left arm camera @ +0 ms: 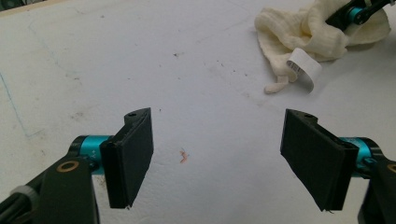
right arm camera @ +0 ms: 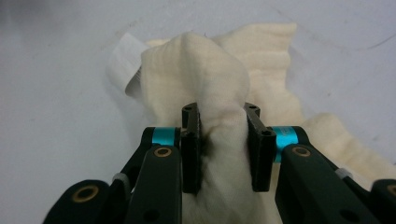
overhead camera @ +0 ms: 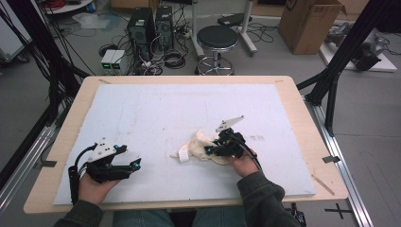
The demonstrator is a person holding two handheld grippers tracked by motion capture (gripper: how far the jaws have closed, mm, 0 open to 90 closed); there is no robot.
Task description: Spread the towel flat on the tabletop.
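Two grippers are working over a white foam board [overhead camera: 156, 109] that is covering most of a pale wooden table [overhead camera: 307, 123]. One cream cloth [overhead camera: 201, 147], crumpled into a loose heap, is lying on the board a little right of its middle and toward the person's edge, with a small white label [left arm camera: 303, 65] curling out of its near-left side and a thin strip of fabric trailing onto the board beside that label. In the high view the right gripper [overhead camera: 213, 150] is lying low over the right part of the heap, its grey three-cornered plate sticking up behind it and the person's right hand [overhead camera: 243, 163] wrapping its body from below. In the right gripper view that same gripper [right arm camera: 224, 140] is pinching a raised fold of the cloth: its jaws are standing narrow, both pads are pressing into the fabric, and the cloth is bulging up above and behind them. The left gripper [overhead camera: 135, 164] is sitting well apart from the cloth, near the board's front-left corner, held in the person's left hand [overhead camera: 94, 187] and pointing toward the heap. In the left gripper view its jaws [left arm camera: 217, 158] are standing wide apart with bare board between them, where a tiny reddish speck is lying. Dark sleeves are coming in from the bottom edge.
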